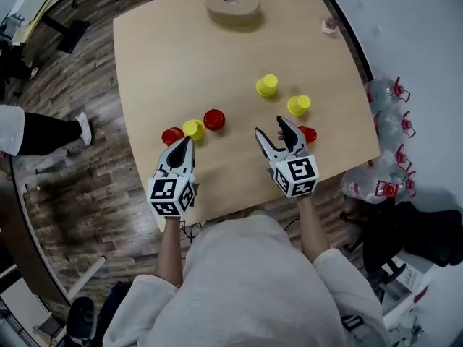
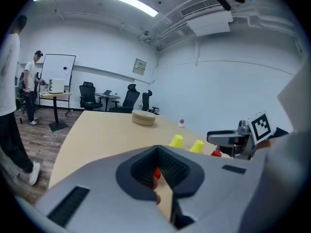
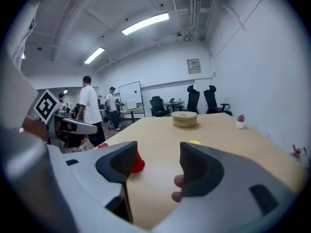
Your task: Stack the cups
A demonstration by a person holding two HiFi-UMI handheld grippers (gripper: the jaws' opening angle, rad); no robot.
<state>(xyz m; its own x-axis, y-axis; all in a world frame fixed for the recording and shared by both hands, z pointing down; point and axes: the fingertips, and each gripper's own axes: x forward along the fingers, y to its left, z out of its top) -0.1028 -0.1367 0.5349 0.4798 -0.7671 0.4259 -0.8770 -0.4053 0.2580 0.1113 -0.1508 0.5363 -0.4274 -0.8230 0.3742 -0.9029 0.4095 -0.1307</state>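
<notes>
Cups (image 1: 193, 129) are all singles on the table (image 1: 145, 56), nothing nested yet. Using the tan roll (image 1: 231, 6) at the far end as the marker: a red-yellow-red row (image 1: 213, 119) sits nearer the person and left of it, and two yellows (image 1: 267, 85) plus a red one (image 1: 307, 134) sit nearer and right of it. Left gripper (image 1: 186, 143) is clenched on nothing, nose just short of that row. Right gripper (image 1: 271, 129) is spread wide and empty, hanging on the near side of the right-hand bunch, probably so it can slip around a cup. Looks like the first pick hasn't happened.
</notes>
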